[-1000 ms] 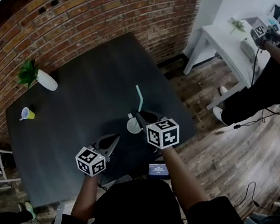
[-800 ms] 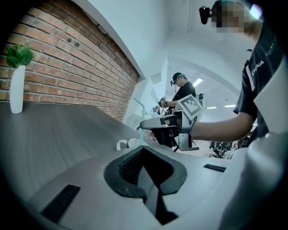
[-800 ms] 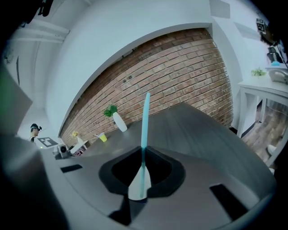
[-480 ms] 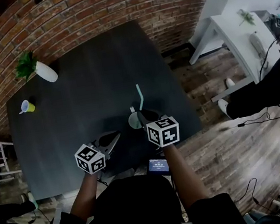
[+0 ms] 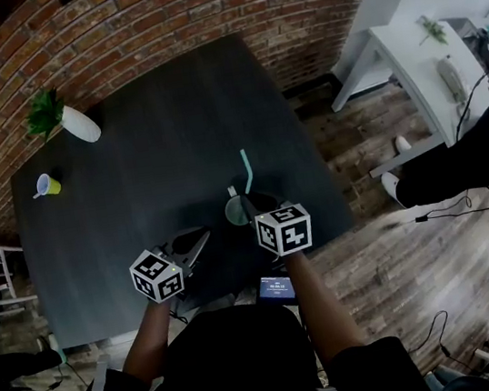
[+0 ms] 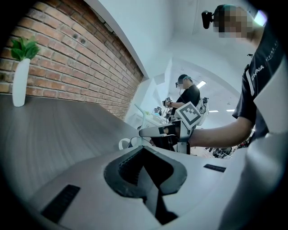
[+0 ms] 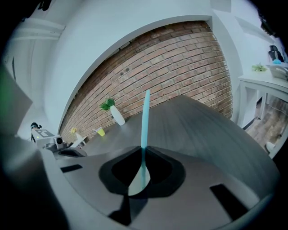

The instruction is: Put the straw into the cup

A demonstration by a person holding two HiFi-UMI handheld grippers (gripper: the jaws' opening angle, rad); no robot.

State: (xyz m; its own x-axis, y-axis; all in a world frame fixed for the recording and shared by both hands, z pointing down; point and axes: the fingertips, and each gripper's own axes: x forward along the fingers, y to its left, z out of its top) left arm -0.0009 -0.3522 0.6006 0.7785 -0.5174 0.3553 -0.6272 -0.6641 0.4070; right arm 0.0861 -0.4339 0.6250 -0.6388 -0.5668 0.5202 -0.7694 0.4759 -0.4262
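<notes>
My right gripper (image 5: 251, 204) has its jaws pinched on a slim teal straw (image 7: 145, 117), held upright with its lower end at the pale cup (image 5: 236, 211) near the table (image 5: 153, 140) edge. My left gripper (image 5: 200, 237) sits beside the cup, jaws closed and empty. A potted plant (image 5: 67, 121) and a yellow mug (image 5: 48, 185) stand well apart.

Observing teal straw (image 7: 146, 121) standing nearly upright, lower end dipping into pale, handled cup (image 5: 236, 211) sitting upright.
</notes>
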